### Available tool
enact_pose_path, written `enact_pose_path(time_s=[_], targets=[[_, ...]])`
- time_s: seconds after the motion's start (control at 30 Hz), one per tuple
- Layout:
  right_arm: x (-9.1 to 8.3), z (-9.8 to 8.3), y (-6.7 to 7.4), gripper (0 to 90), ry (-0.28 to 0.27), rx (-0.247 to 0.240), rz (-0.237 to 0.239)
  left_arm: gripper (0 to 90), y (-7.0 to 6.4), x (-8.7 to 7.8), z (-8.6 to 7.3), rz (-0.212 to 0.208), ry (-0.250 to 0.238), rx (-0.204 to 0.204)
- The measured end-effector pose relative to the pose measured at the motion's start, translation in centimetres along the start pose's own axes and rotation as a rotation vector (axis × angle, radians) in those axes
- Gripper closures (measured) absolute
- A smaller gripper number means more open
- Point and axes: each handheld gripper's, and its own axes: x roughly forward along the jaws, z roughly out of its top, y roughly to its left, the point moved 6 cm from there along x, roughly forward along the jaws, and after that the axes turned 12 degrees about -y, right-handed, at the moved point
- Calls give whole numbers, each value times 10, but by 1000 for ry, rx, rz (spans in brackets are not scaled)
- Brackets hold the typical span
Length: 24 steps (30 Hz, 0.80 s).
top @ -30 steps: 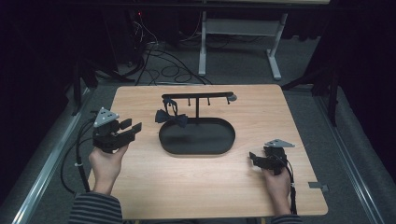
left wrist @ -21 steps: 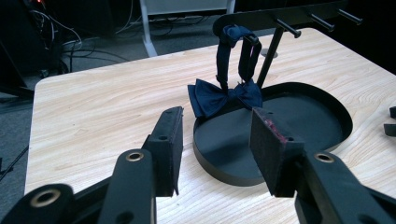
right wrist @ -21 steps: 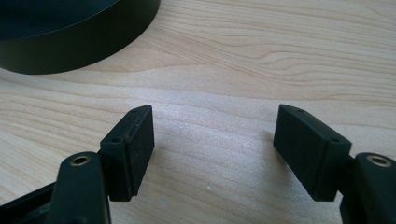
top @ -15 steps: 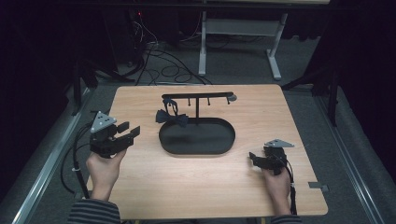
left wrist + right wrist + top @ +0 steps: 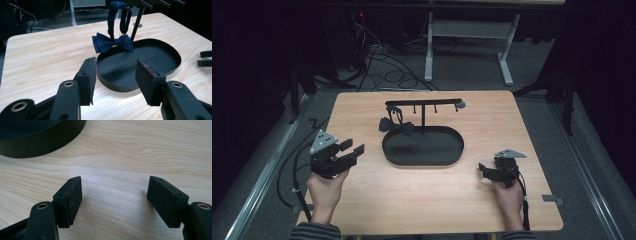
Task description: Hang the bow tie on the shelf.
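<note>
Drawing our left hand-held gripper [image 5: 346,151] slightly back, we have just been opening its empty jaws wide; bow tie [image 5: 396,126] hangs ahead-right, nearer than our right hand-held gripper [image 5: 484,170], likewise open and empty.

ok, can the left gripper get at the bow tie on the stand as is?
Probably yes. The left gripper has open, empty jaws that have just been opening and face the bow tie; bare table lies between.
</note>
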Motion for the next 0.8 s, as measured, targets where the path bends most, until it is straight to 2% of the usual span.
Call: enact_pose_path(time_s=[0.8], targets=[[0,0,1,290,3,-9,8,497,-1,-2,-27,-12,6,-46]])
